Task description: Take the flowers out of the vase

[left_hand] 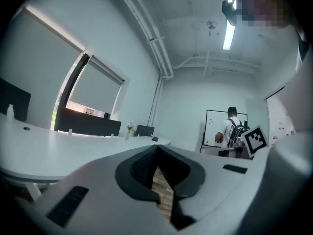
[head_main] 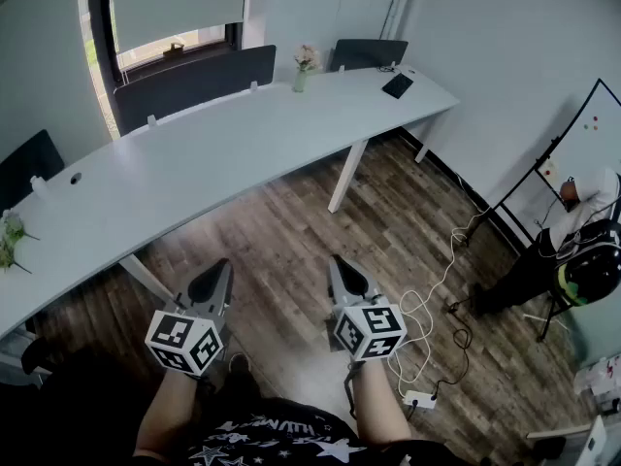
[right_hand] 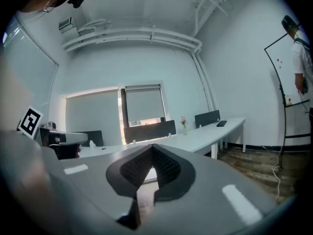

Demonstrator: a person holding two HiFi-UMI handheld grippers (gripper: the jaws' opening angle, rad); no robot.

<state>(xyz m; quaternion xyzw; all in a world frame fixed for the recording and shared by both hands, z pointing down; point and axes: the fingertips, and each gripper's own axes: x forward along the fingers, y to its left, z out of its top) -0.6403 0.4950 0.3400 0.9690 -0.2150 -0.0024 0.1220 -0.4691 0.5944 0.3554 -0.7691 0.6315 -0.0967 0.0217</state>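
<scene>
A small vase (head_main: 301, 80) with pale flowers (head_main: 307, 57) stands far off on the long white desk (head_main: 213, 153), near the dark divider panel. The same vase shows tiny in the left gripper view (left_hand: 129, 129) and in the right gripper view (right_hand: 184, 123). My left gripper (head_main: 215, 282) and right gripper (head_main: 345, 277) hang side by side over the wooden floor, well short of the desk. Both are shut with nothing between their jaws, pointing roughly level toward the desk.
A dark phone or pad (head_main: 397, 86) lies at the desk's right end, and chairs (head_main: 369, 53) stand behind. A plant (head_main: 10, 241) sits at the desk's left end. A person (head_main: 572, 246) stands by a whiteboard (head_main: 594, 129) at right. Cables and a power strip (head_main: 419, 397) lie on the floor.
</scene>
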